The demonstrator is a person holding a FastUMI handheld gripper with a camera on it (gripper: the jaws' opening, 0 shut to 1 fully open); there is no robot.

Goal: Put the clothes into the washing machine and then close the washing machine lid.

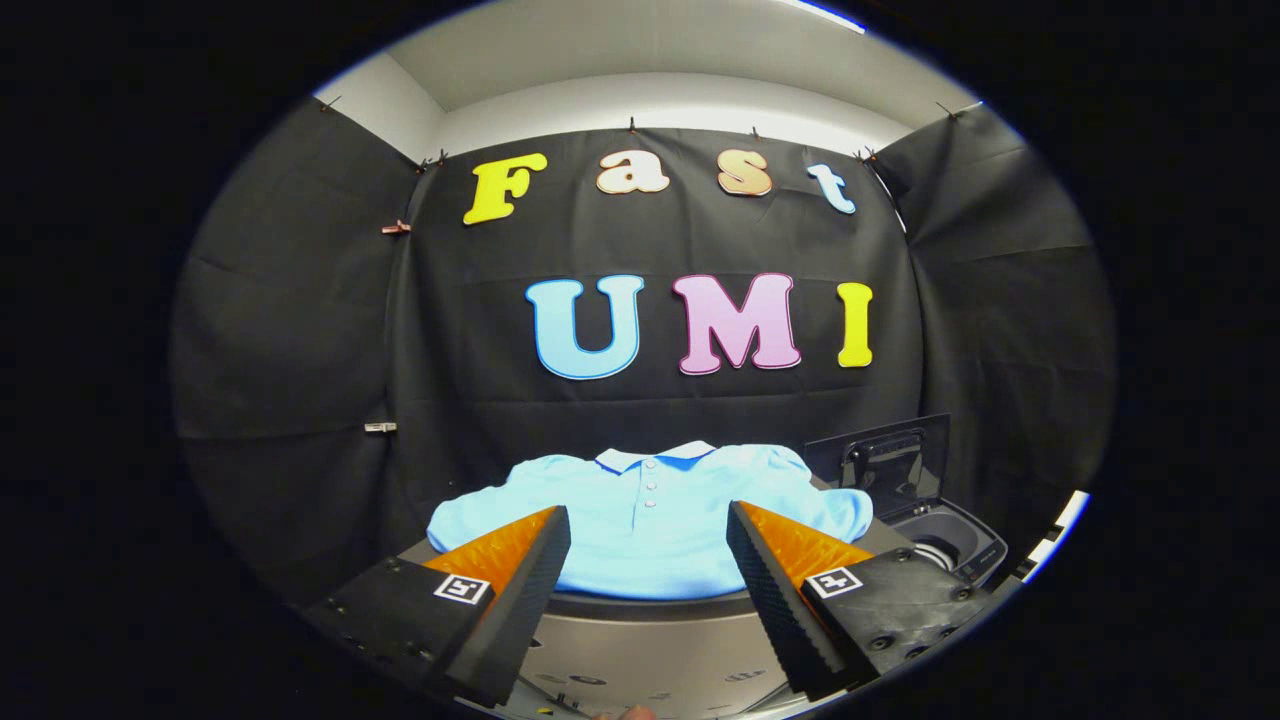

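Gripper view inspected. Gripper found with fingers spread wide apart, nothing held between them, pads clear of all contact.

Light blue polo shirt found laid flat, collar to the far side, buttons up, sleeves out to both sides, on a grey surface just ahead of the fingers. Noted as seen through the gap between the fingers, apart from both.

Washing machine found beside the shirt's sleeve on the side of the right finger, set lower than the shirt. Lid found raised and standing upright behind the dark opening.

Progress judged as at the very start: shirt not yet gripped, not yet in the drum, lid not yet shut. Remaining, by judgement: grasp of shirt, carry to the opening, release inside, then lowering of lid.

Limits of inspection: near hem of shirt partly covered by the fingers. Machine body cut off low and to the side; drum interior too dark to tell whether empty. Nature of the grey surface not determined. Small pale object at the very bottom, beneath the fingers, not identified.
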